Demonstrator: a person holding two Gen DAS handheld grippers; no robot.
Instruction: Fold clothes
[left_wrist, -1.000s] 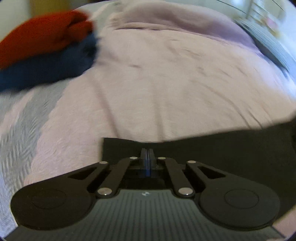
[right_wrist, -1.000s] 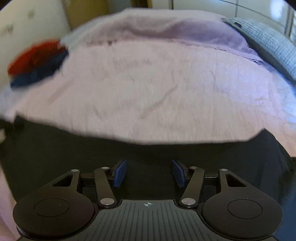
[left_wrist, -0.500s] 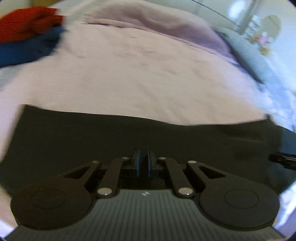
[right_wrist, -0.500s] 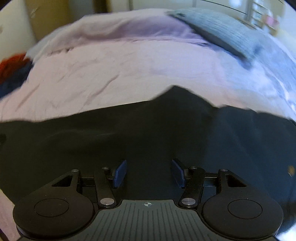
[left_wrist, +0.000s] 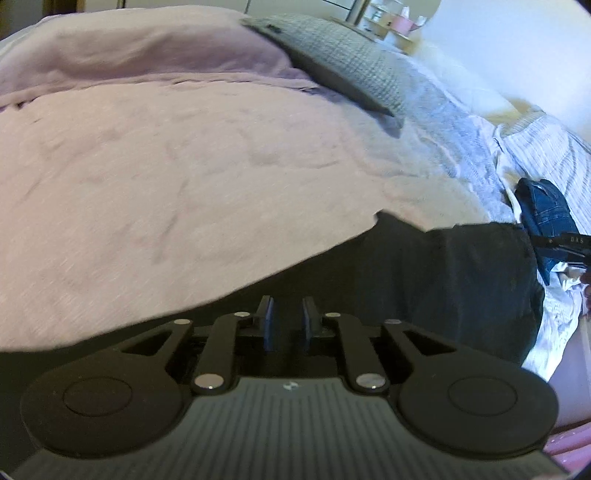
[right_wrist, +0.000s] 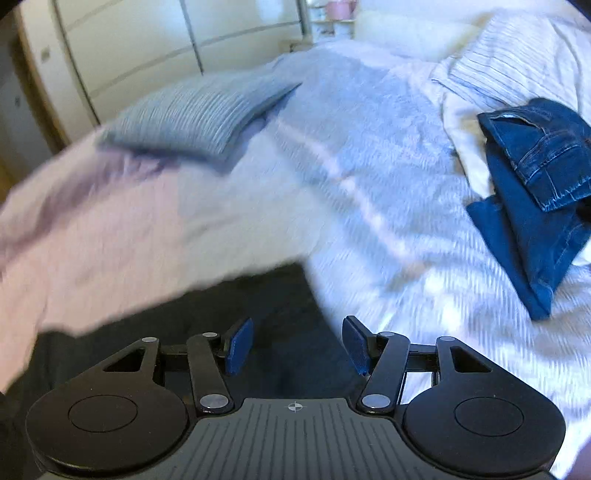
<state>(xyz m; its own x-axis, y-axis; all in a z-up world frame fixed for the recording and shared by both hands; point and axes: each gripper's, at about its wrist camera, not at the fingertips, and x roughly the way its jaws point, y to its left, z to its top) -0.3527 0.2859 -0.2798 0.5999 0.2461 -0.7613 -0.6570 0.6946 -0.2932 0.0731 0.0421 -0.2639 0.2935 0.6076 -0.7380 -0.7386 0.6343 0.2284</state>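
While both tools (left_wrist: 287, 323) (right_wrist: 297, 345) gape, black garment (left_wrist: 424, 273) lies beneath them.

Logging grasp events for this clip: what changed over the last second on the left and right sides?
The left gripper was shut on the black garment and has opened, letting it go. Both views swung rightward: the red and navy pile is out of sight, and the jeans are now visible. The right gripper stayed open over the garment, which still lies on the bed.
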